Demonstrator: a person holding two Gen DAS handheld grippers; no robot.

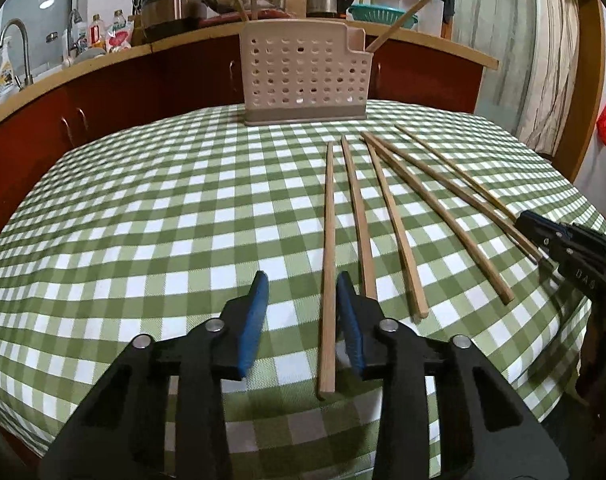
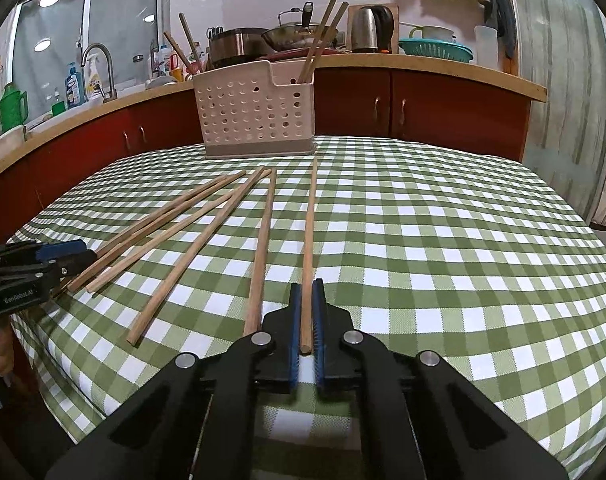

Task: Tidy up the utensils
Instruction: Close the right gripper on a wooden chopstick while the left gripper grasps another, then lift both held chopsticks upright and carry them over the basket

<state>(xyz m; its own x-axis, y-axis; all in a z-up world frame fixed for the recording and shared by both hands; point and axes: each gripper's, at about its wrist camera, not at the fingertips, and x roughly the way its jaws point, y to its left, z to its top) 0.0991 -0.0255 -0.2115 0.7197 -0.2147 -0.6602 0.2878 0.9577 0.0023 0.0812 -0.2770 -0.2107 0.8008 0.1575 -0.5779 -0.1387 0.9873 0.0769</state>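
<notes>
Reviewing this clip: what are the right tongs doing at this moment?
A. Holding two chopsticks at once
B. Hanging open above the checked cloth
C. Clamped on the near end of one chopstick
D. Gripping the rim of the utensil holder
C: in the right wrist view the right tongs have their blue pads pressed against both sides of a single chopstick lying on the checked cloth.

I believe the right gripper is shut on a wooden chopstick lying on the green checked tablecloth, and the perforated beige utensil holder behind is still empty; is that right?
Not quite: the perforated beige utensil holder is not empty. The right wrist view shows wooden chopsticks already standing in it. The rest holds: the right gripper is shut on a wooden chopstick lying on the green checked tablecloth.
</notes>
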